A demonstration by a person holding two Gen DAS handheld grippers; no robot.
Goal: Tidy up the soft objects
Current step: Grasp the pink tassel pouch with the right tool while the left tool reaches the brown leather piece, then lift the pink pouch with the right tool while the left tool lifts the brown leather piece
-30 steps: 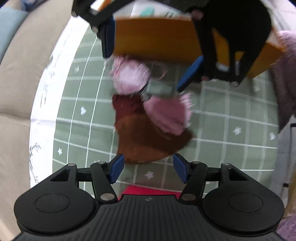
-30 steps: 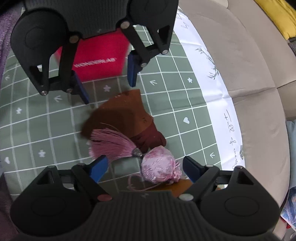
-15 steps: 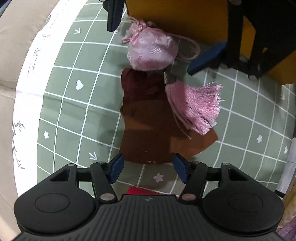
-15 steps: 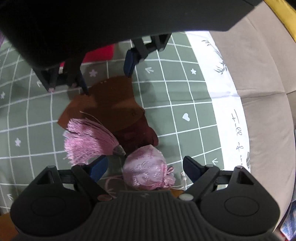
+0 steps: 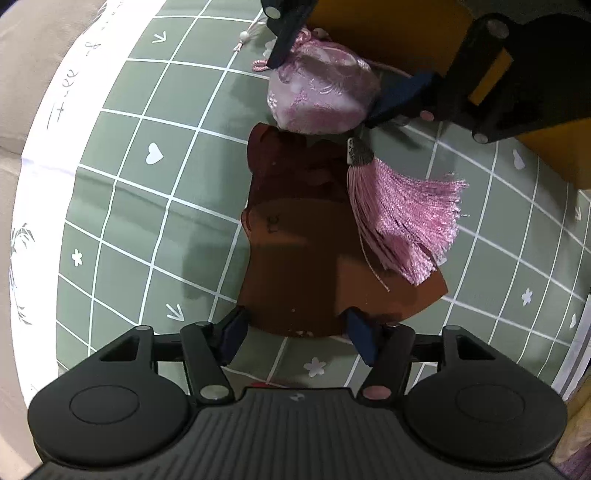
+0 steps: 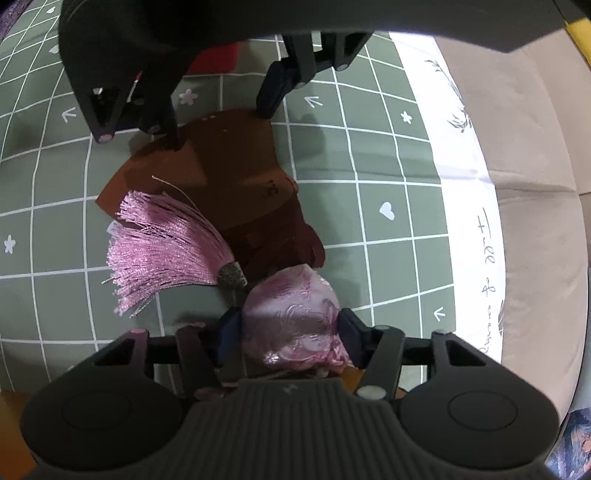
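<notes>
From my left wrist camera the orange box (image 5: 388, 33) is cut off by the top of the frame and half hidden behind the right gripper's black linkage, so I cannot make out its full shape; a sliver of a red box (image 6: 216, 59) shows past the left gripper in the right wrist view, its label hidden. The pink sachet (image 6: 295, 317) is a plump, rounded pouch of shiny brocade with a woven floral pattern; its gathered neck and thin cord loop (image 5: 260, 65) are partly covered by a finger. It lies near the orange box end of the green grid mat (image 5: 155, 206), overlapping 1 end of the brown pouch (image 5: 295, 236), a flat, matte, leather-like piece with a darker maroon section. A small grey metal cap (image 5: 357, 152) joins the sachet to a silky pink tassel (image 5: 402, 218), whose threads fan out over the brown pouch's side edge. The right gripper (image 6: 290, 332) is closing with the sachet between its 2 blue pads, which appear to touch the fabric on both sides. The left gripper (image 5: 295, 328) is closing too, its fingers spread either side of the brown pouch's near edge, not clearly pinching it. Beyond the mat's white printed border lies beige upholstery (image 6: 535, 155).
</notes>
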